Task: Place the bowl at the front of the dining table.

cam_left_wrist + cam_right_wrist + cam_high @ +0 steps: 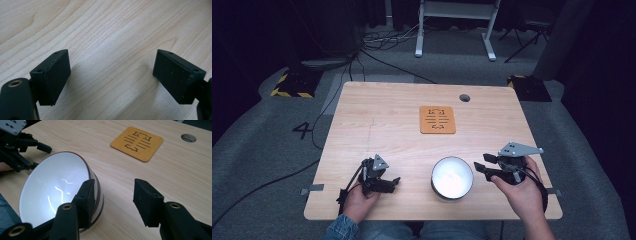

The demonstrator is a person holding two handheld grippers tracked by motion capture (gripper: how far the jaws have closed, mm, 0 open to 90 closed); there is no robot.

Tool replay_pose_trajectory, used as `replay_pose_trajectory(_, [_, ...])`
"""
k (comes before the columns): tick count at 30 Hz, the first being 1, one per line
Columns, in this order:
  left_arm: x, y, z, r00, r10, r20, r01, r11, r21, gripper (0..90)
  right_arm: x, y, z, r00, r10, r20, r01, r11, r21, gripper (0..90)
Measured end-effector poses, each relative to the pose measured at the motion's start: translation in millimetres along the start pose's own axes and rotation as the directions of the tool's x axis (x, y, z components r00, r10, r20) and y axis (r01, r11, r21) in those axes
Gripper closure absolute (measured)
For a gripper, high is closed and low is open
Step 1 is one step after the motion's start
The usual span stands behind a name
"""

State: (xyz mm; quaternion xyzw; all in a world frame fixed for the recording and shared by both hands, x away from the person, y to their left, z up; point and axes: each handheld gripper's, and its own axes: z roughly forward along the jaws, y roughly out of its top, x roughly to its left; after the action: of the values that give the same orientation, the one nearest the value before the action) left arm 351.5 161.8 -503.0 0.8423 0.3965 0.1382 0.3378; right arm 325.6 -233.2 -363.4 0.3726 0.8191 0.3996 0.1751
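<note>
Right gripper (486, 167) open just beside bowl (452, 177); judged next: straddle rim squarely, close gently. Left gripper (387, 184) open, empty, over surface (382, 125).

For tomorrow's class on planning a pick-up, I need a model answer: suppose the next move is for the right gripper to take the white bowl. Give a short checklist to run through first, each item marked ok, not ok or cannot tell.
1. Right gripper open: ok, its jaws stand wide apart.
2. Right gripper lined up on the bowl: not ok, one jaw is beside the rim and the wall is not between the jaws.
3. Bowl empty: ok, the white inside is bare.
4. Left gripper out of the way: ok, open, beside the bowl, not touching.
5. Orange mat free: ok, nothing lies on it.
6. Bowl steady on the table: cannot tell.
</note>
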Motion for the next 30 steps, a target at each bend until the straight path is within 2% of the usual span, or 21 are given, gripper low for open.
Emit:
replay_pose_trajectory(5, [-0.1,0.0,0.0,1.0,-0.002,0.001,0.002,1.0,0.001,14.7,7.5,7.3,5.4,0.9994,-0.013,-0.033,0.013,1.0,0.002,50.5])
replay_pose_trajectory(12, [0.0,0.0,0.0,1.0,0.0,0.0,0.0,1.0,0.0,14.6,14.9,13.1,22.8,0.9967,-0.03,-0.075,0.032,0.999,0.03,50.9])
replay_pose_trajectory(21, [-0.1,0.0,0.0,1.0,-0.001,0.001,0.001,1.0,0.0,14.6,17.9,13.6,47.1,0.9953,-0.037,-0.089,0.046,0.994,0.097,52.9])
replay_pose_trajectory(24, [0.0,0.0,0.0,1.0,-0.001,0.001,0.001,1.0,0.0,14.6,17.2,11.6,53.3,0.9949,-0.042,-0.091,0.053,0.991,0.123,55.4])
replay_pose_trajectory(28, [0.0,0.0,0.0,1.0,0.0,0.0,0.0,1.0,0.0,14.6,17.5,10.2,58.8,0.9948,-0.047,-0.091,0.06,0.987,0.15,64.0])
replay_pose_trajectory(30, [-0.1,0.0,0.0,1.0,-0.002,0.002,0.002,1.0,0.001,14.6,18.5,10.6,61.1,0.9962,-0.05,-0.072,0.062,0.983,0.171,67.7])
